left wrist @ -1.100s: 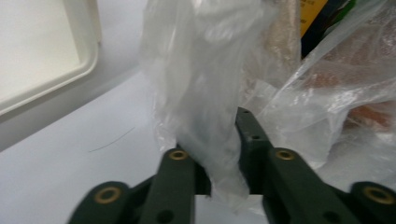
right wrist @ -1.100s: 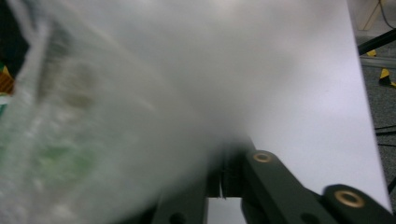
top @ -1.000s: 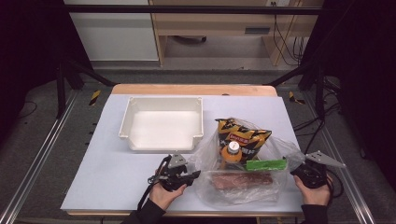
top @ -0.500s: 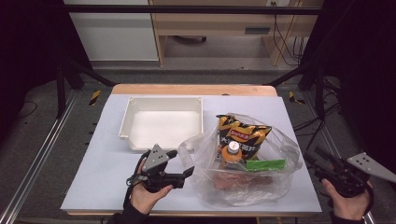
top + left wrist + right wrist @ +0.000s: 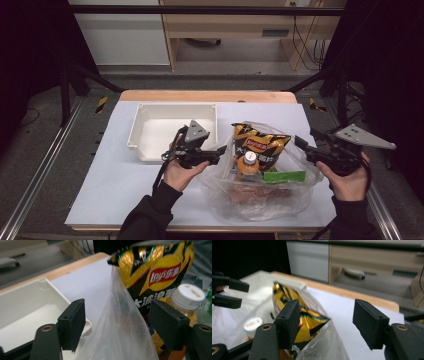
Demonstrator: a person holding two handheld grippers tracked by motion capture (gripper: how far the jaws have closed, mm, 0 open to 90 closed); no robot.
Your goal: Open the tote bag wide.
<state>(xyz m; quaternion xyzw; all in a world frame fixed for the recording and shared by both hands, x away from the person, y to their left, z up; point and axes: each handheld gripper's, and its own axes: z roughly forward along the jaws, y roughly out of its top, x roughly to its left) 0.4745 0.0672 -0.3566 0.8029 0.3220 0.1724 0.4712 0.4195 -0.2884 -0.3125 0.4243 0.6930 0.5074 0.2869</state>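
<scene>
Between your two hands, on the pale lilac tabletop (image 5: 115,190), the thin clear plastic bag (image 5: 260,200) sits slumped and crinkled, its mouth gaping upward, and that is why both grippers hang off its two sides: you have them placed to work the bag's rim. Your left gripper (image 5: 220,150) hovers just beside the bag's left edge; its black, blocky fingers (image 5: 72,322) have just been opening and now stand wide, with only a fold of the filmy plastic rising between them and neither pad pressing on it. Your right gripper (image 5: 301,142) is raised off the bag's right side; its fingers (image 5: 288,320) have also just been opening and stand apart, holding nothing, the bag's lip below them. Inside the bag, the glossy yellow-and-black crisp packet (image 5: 257,145) leans upright at the far side, stiff and foil-like, which props the soft film open; the orange drink bottle with the white ribbed screw cap (image 5: 248,161) stands in front of it, and a green-labelled flat pack (image 5: 285,176) lies nearer you over something reddish I cannot make out. Just left of the bag rests the shallow white rectangular plastic tray (image 5: 142,142), smooth, rigid and empty, likely waiting for the bag's contents.
</scene>
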